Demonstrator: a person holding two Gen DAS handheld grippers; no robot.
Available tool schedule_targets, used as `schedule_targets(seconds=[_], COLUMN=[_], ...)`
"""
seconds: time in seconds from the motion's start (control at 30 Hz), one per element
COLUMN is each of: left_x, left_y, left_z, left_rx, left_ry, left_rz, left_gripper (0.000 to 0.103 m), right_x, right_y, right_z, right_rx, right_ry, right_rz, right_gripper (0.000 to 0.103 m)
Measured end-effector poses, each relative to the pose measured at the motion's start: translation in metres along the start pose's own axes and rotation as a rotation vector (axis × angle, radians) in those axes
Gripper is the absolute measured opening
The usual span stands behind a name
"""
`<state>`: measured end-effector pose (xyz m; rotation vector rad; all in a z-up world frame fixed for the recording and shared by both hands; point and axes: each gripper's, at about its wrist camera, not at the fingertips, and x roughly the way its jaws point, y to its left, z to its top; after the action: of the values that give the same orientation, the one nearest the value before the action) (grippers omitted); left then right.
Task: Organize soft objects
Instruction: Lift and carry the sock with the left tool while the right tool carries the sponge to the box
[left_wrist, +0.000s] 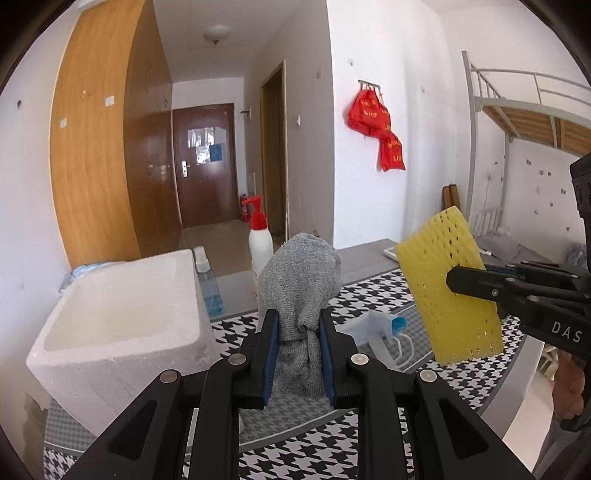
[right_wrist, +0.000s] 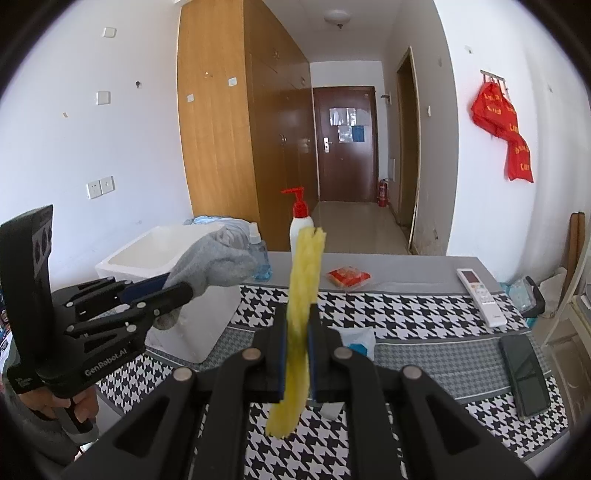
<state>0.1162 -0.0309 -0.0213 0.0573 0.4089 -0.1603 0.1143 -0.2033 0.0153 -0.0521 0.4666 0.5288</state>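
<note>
Between left tool (left_wrist: 298, 325) pads, bunched grey sock (left_wrist: 299, 280) (knit)

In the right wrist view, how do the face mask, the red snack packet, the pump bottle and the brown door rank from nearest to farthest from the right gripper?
From the right gripper:
1. face mask, just beyond the fingers, slightly right.
2. red snack packet, mid-table, right.
3. pump bottle, table's far edge.
4. brown door, end of the hallway.

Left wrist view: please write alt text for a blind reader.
The left gripper clamps a grey knitted cloth above a houndstooth mat, beside an open white foam box. At right, the right gripper holds a yellow perforated foam sheet.
</note>
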Motion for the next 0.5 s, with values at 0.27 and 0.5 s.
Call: schedule_targets(seconds=[0.27, 0.5], left_x=[-0.010, -0.013], left_y=[0.004, 0.006], left_z=[0.007, 0.008], left_rx=[0.004, 0.008], left_ry=[-0.031, -0.047], left_rz=[0.014, 0.026], left_gripper=[0.022, 0.022], right_x=[-0.002, -0.003], right_y=[0.004, 0.007], right_z=[0.004, 0.008], right_rx=[-0.015, -0.020], right_ry=[-0.012, -0.026], right_rz=[0.006, 0.017], right_gripper=[0.012, 0.012])
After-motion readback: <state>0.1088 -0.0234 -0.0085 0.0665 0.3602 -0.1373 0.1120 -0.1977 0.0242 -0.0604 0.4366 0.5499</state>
